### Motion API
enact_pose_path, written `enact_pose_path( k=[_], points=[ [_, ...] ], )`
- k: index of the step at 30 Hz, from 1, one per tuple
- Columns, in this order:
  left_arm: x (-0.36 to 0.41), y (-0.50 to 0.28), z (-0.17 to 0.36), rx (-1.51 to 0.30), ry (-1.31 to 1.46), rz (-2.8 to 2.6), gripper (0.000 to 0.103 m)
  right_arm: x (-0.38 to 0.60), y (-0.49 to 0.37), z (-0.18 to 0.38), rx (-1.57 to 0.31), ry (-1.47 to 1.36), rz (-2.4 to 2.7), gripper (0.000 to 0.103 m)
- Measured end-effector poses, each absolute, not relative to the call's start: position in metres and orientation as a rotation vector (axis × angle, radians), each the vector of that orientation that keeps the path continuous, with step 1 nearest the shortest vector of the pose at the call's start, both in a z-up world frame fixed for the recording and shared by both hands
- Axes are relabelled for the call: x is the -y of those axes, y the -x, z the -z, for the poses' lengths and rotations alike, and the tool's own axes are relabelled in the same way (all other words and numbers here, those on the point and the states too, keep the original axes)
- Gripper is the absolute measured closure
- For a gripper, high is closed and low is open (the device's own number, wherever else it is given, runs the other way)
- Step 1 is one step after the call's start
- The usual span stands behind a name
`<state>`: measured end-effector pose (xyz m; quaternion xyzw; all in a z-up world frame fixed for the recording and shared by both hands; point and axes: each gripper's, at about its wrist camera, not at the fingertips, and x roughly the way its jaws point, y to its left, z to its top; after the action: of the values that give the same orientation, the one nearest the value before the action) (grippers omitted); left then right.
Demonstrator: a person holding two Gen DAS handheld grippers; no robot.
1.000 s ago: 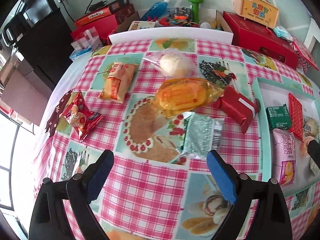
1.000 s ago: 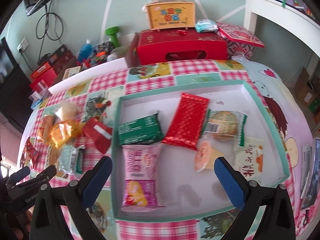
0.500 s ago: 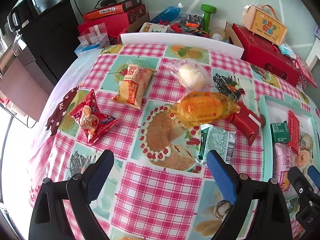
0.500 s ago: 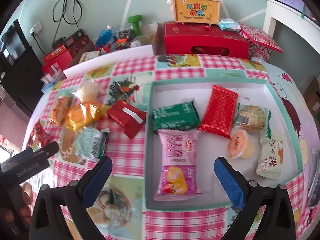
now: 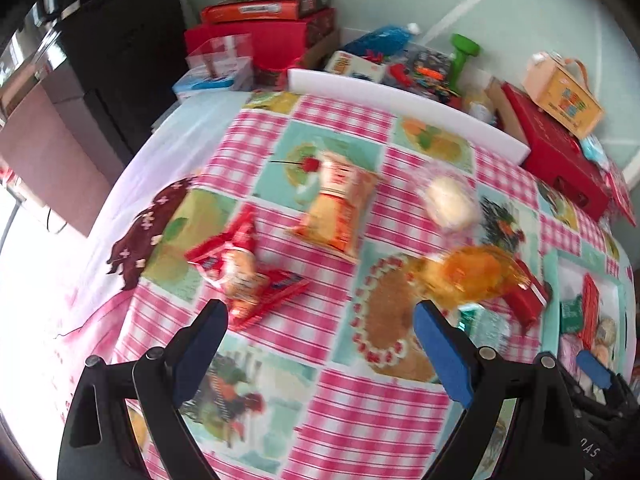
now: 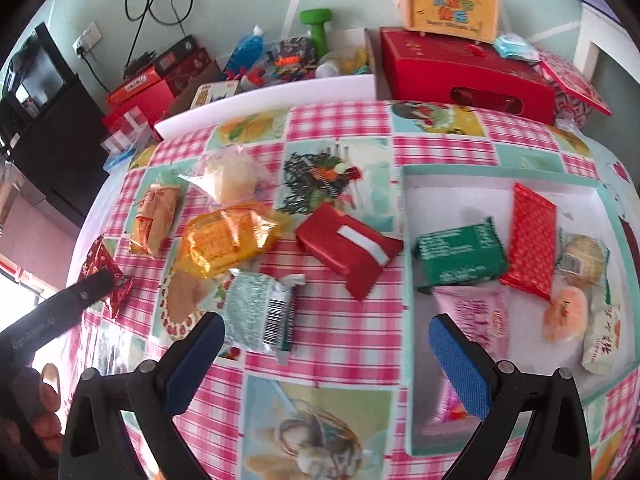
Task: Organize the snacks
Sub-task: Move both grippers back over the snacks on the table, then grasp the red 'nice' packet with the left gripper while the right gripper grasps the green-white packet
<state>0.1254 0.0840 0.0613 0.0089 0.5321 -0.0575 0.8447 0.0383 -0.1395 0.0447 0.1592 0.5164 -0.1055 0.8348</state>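
Note:
Loose snacks lie on the checked tablecloth: a red crinkly packet (image 5: 244, 276), an orange-white bag (image 5: 338, 210), a round white bun in clear wrap (image 5: 450, 200), an orange cellophane pack (image 6: 226, 240), a silver-green packet (image 6: 260, 312) and a red box with a white stripe (image 6: 348, 248). My left gripper (image 5: 320, 348) is open and empty, above the cloth just short of the red packet. My right gripper (image 6: 326, 360) is open and empty, near the silver-green packet. The teal-rimmed white tray (image 6: 404, 280) holds several snacks, among them a green pack (image 6: 460, 256).
Behind the table a white board (image 6: 264, 100), red gift boxes (image 6: 464, 72), a yellow carry box (image 6: 452, 10), a green dumbbell (image 6: 318, 26) and small clutter. A black cabinet (image 5: 120, 64) stands at the left. The left gripper's arm shows in the right view (image 6: 52, 320).
Both grippers have swung left across the table. The left view now centres on the red packet and orange-white bag; the right view has shifted from the tray to the loose snacks. No snack has moved.

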Motion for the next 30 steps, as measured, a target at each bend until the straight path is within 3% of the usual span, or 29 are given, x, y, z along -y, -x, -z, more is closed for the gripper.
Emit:
enact_pose_path(
  k=[7, 16, 18, 19, 20, 23, 27, 30],
  points=[
    [-0.136, -0.159, -0.042, -1.171, 0.094, 0.069, 0.009, 0.117, -0.071, -0.016, -1.164, -0.328, 0.195, 0.000],
    [-0.137, -0.178, -0.004, -1.224, 0.106, 0.080, 0.010, 0.110, -0.090, 0.016, -1.215, -0.309, 0.214, 0.000],
    [-0.136, -0.179, -0.002, -1.216, 0.104, 0.081, 0.018, 0.108, -0.090, 0.019, -1.212, -0.306, 0.212, 0.000],
    [-0.134, -0.179, -0.002, -1.213, 0.097, 0.081, 0.027, 0.107, -0.090, 0.021, -1.209, -0.303, 0.215, 0.000],
    [-0.133, -0.180, -0.001, -1.213, 0.091, 0.081, 0.037, 0.107, -0.091, 0.021, -1.207, -0.304, 0.217, 0.002],
    [-0.132, -0.181, -0.002, -1.214, 0.095, 0.076, 0.053, 0.107, -0.090, 0.021, -1.191, -0.310, 0.221, 0.012],
    [-0.129, -0.178, -0.005, -1.207, 0.104, 0.067, 0.058, 0.108, -0.087, 0.019, -1.176, -0.315, 0.221, 0.018],
    [-0.124, -0.174, -0.008, -1.208, 0.113, 0.072, 0.060, 0.110, -0.081, 0.018, -1.165, -0.310, 0.230, 0.031]
  ],
)
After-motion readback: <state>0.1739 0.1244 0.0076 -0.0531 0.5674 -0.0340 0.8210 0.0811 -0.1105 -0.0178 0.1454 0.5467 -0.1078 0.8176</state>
